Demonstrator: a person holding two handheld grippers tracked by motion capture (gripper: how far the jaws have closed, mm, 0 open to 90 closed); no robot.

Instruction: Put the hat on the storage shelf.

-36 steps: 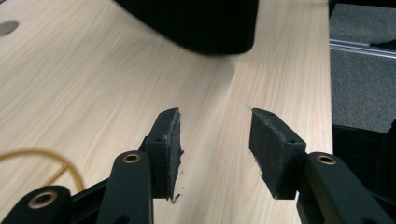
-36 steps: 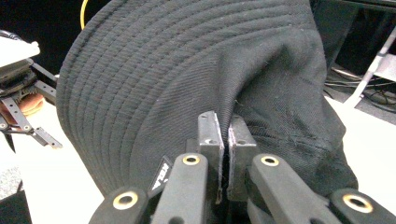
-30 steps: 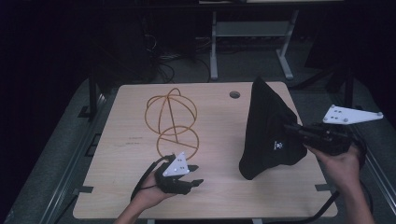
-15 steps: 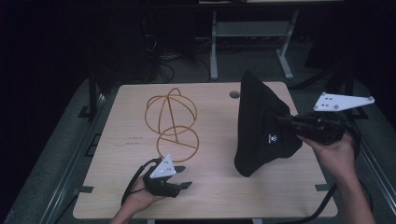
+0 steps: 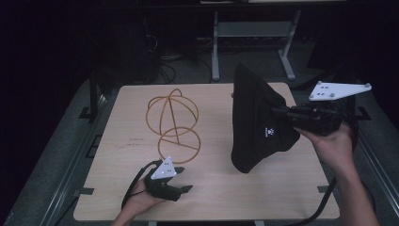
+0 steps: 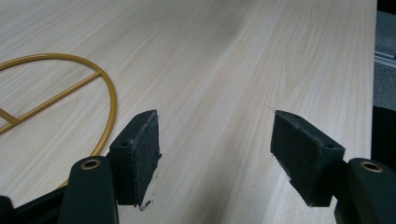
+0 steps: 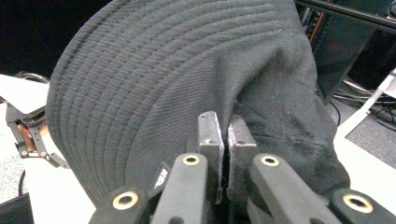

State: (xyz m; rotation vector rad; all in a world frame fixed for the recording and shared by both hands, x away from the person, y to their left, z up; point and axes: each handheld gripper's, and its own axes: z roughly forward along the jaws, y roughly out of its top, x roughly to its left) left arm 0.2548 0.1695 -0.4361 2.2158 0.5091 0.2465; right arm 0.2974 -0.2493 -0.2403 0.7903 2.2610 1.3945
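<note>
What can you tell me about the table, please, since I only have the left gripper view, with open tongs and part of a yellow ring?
Observer: The ring belongs to a gold wire stand, a dome of hoops rising behind a flat ring.
Operator: Thank you. Is the other hand busy?
Observer: Yes, the right tongs are shut on a black bucket hat.
Operator: Is the hat lying on the table?
Observer: It hangs upright at the table's right side; whether its lower edge touches the wood, I cannot tell.
</note>
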